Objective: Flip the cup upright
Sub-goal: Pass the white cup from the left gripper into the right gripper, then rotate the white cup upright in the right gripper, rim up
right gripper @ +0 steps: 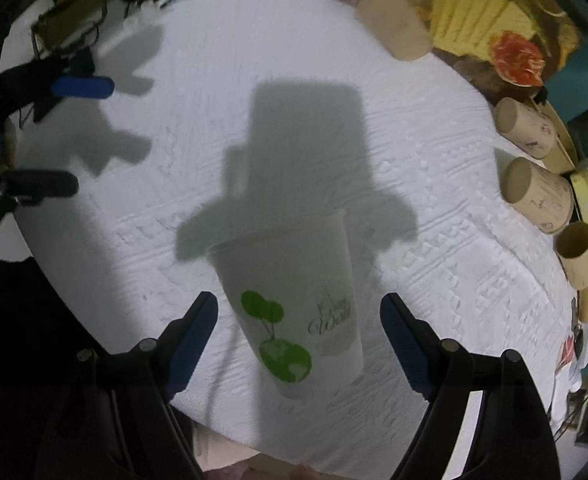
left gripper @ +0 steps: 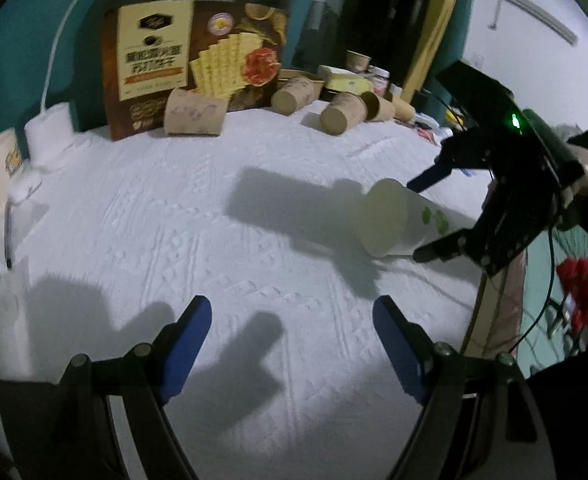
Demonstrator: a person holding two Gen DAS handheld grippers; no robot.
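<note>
Blue-padded jaws of the right gripper (right gripper: 298, 344) are seen spread wide on either side of the white paper cup (right gripper: 294, 300), with a clear gap left between each pad and the cup wall, so nothing is gripped yet. The cup lies on its side on the white embossed desk cover (right gripper: 434, 184), directly between these jaws, with one round end pointing away from them; whether that end is the mouth or the base cannot be told for certain.

The left gripper (left gripper: 291, 344) is held with its jaws moderately wide and empty, well apart from the cup, which lies beyond them and off to their right.

For the step in hand, the right jaws would best be lowered so that the pads meet the cup at mid-body, where the green globe print sits, not at the thin rim. A light squeeze is advisable, since thin paper walls can be expected to buckle. Once closed, the cup should be lifted slightly clear of the cover before it is rotated. The brown paper cups (right gripper: 534, 192) to the right of the jaws should be left undisturbed.
</note>
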